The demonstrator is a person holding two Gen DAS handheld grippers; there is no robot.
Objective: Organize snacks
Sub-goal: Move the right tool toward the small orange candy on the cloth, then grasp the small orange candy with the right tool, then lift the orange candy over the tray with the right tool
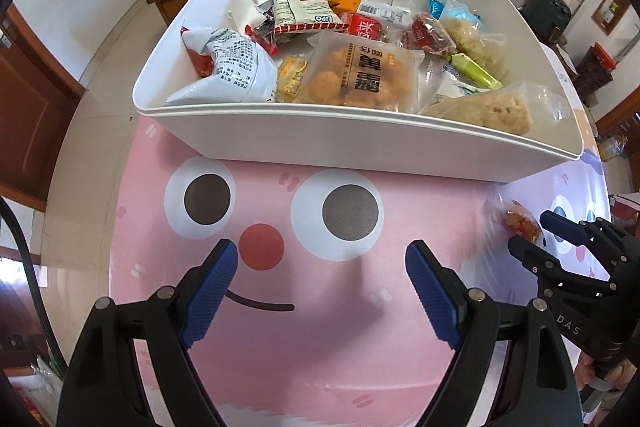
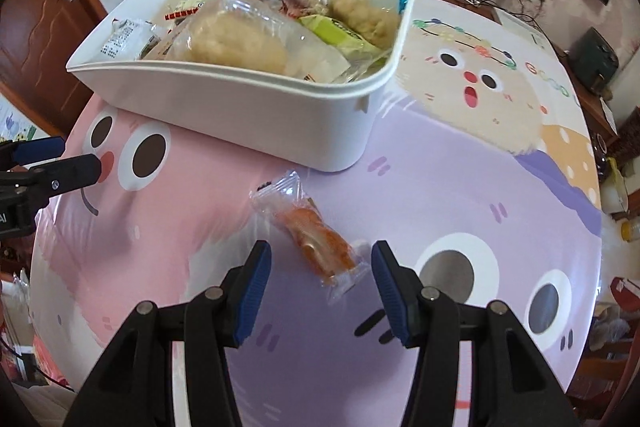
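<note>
My left gripper stands wide, jaws apart, nothing between the blue pads; below it only the pink cartoon face of the tablecloth. My right gripper is parted to a middling width, pointing steeply down. The orange snack in its clear wrapper lies flat on the cloth, and its near end sits in the gap between my right fingers. The pads do not touch it; nothing is held. The snack rests just in front of the white bin, apart from its wall. The bin is already heaped with packets: rice cakes, a green bar, a white pouch.
</note>
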